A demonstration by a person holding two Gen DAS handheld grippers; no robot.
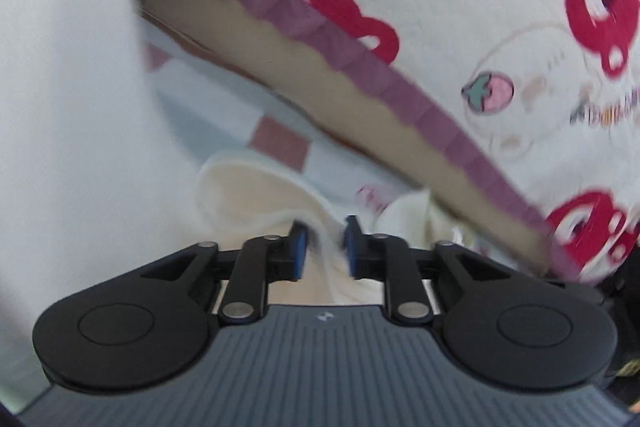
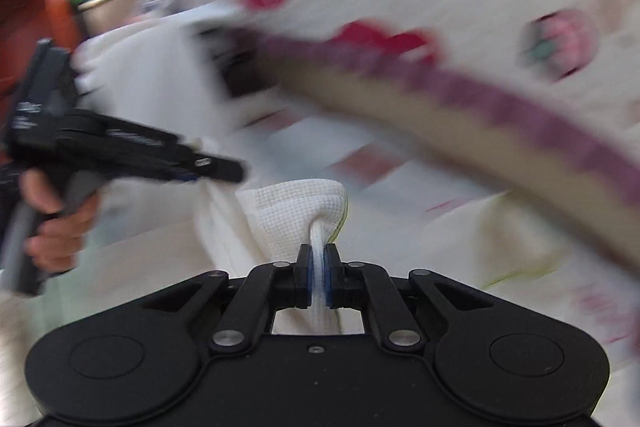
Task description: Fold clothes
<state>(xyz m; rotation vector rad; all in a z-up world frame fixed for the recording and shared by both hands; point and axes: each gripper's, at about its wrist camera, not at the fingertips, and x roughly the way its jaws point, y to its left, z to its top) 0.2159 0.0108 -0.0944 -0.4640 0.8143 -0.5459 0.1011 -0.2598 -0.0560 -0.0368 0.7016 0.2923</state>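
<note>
- The right tongs point(image 2: 318, 273) were clenched on a bunched white garment point(image 2: 296, 211), which looked soft, light and limp; a hem seemed the best hold.
- Beside that garment, the left tongs point(image 1: 325, 247) stood released around a cream fold point(image 1: 256, 195).
- Beyond the garment lay a printed blanket point(image 1: 460, 7).

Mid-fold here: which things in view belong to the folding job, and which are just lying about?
In the job:
- white waffle-weave cloth, pinched by the right hand-held gripper
- left hand-held gripper, cream fabric between its pads

Lying about:
- printed quilt with purple trim
- checked sheet
</note>
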